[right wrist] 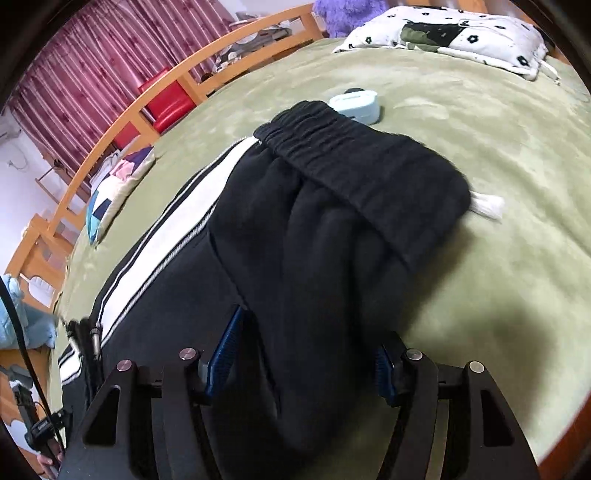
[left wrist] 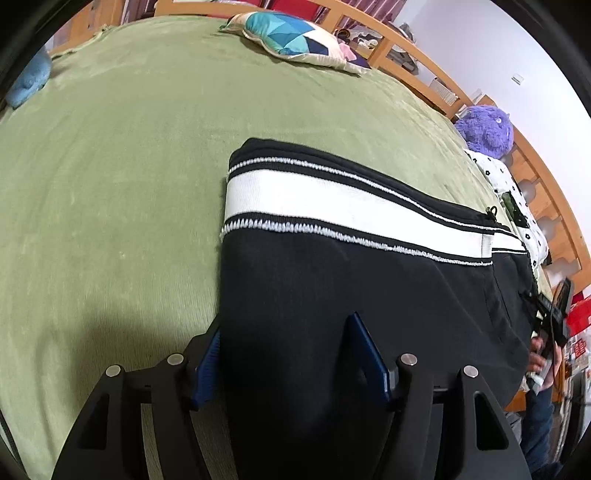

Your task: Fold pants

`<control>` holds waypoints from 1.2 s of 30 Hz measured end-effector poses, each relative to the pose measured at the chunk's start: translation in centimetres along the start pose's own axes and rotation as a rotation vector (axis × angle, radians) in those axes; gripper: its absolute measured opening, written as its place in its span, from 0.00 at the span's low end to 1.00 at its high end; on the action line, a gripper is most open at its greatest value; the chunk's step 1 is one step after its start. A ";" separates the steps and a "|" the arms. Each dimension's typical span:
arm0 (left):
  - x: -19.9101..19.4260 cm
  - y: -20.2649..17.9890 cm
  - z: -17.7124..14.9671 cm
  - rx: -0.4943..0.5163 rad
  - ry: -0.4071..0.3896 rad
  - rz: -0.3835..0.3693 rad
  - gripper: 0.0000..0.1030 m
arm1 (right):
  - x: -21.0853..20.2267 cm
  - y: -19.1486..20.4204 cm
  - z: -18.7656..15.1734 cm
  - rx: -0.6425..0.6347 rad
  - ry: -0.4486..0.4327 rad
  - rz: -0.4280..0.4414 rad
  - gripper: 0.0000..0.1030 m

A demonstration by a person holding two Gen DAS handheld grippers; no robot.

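Black pants (left wrist: pixel 332 280) with a white side stripe (left wrist: pixel 332 199) lie on the green bed cover (left wrist: pixel 110 184). My left gripper (left wrist: pixel 284 354) is open, its blue fingers (left wrist: pixel 364 350) spread wide with the black cloth lying between them. In the right wrist view the pants (right wrist: pixel 314 229) show their elastic waistband (right wrist: pixel 354 158) at the far end, with a white drawstring tip (right wrist: pixel 487 206) sticking out. My right gripper (right wrist: pixel 310 350) is open too, its fingers (right wrist: pixel 227 347) spread around the near edge of the black cloth.
A blue patterned pillow (left wrist: pixel 295 37) lies at the far side. A purple plush toy (left wrist: pixel 487 127) and a white flowered pillow (right wrist: pixel 443 33) lie near the wooden bed rail (right wrist: pixel 177 74). A pale blue case (right wrist: pixel 358 105) sits just beyond the waistband.
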State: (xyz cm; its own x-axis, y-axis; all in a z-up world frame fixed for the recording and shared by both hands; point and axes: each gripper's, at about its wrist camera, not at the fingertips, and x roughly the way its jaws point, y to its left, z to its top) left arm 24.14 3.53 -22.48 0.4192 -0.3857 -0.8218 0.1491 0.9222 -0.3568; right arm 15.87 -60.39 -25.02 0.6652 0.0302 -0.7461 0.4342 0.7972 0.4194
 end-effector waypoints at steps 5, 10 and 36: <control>0.2 0.5 0.4 -0.003 -0.034 -0.014 0.61 | 1.3 0.1 1.1 0.025 -0.023 -0.003 0.64; 0.4 0.3 0.7 0.006 -0.056 -0.038 0.37 | 1.1 0.7 1.0 0.019 -0.052 -0.038 0.57; -15.7 11.5 1.4 -0.110 -0.270 0.042 0.10 | -12.9 27.5 -5.3 -0.303 -0.227 0.361 0.14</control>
State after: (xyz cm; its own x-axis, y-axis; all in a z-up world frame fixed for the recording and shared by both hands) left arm 20.50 20.24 -13.06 0.6482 -0.3124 -0.6945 0.0347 0.9232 -0.3829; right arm 16.03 -35.66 -6.60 0.8698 0.2303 -0.4364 -0.0199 0.9000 0.4355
